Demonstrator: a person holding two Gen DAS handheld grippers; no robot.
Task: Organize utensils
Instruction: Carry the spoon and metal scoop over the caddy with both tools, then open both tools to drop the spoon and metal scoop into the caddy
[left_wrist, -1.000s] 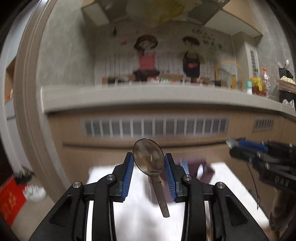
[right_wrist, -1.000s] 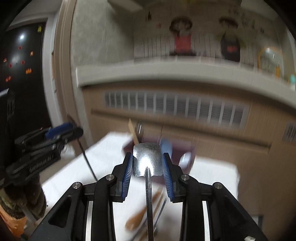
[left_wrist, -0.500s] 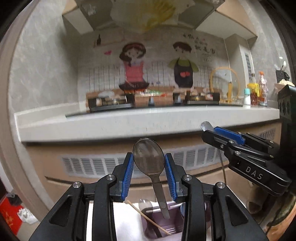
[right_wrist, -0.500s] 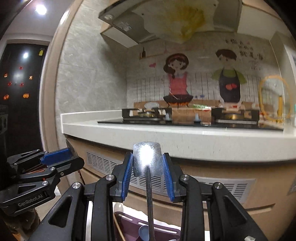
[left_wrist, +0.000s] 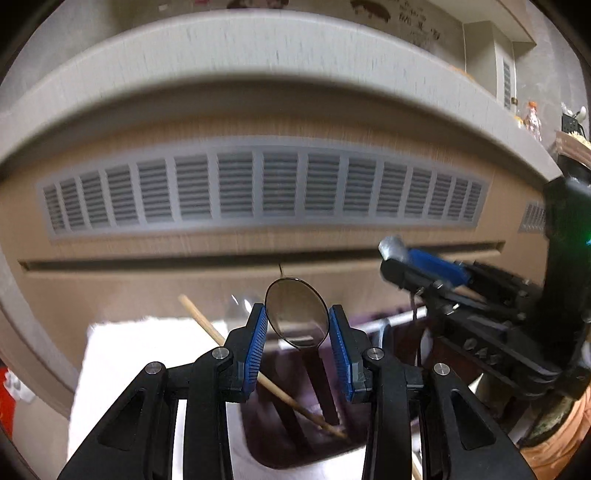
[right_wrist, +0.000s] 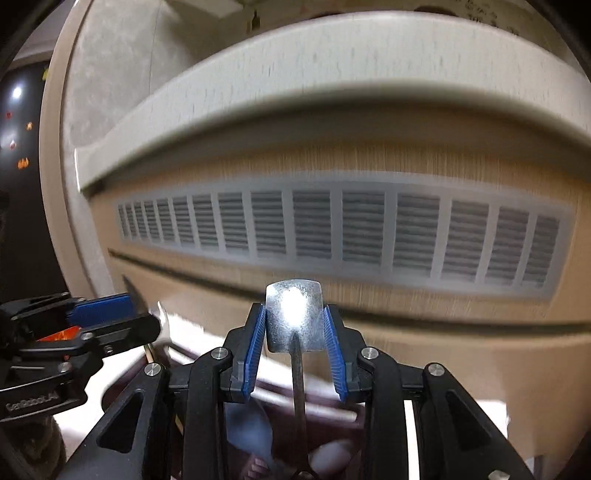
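Observation:
My left gripper (left_wrist: 297, 326) is shut on a metal spoon (left_wrist: 296, 319), bowl up, its handle hanging into a dark purple utensil holder (left_wrist: 280, 439) below. A wooden chopstick (left_wrist: 258, 373) leans in that holder. My right gripper (right_wrist: 294, 334) is shut on a flat metal spatula-like utensil (right_wrist: 294, 317), its handle reaching down over the same purple holder (right_wrist: 280, 435). The right gripper shows at the right of the left wrist view (left_wrist: 424, 266); the left gripper shows at the left of the right wrist view (right_wrist: 110, 321).
The holder stands on a white table (left_wrist: 122, 354). Behind it is a wooden cabinet front with a grey vent grille (left_wrist: 258, 184) under a pale countertop (left_wrist: 258, 48). A potted object (left_wrist: 554, 435) sits at the right.
Both views have tilted down from the kitchen wall to the cabinet front, and both grippers have come lower over the purple holder. Both utensils stay gripped.

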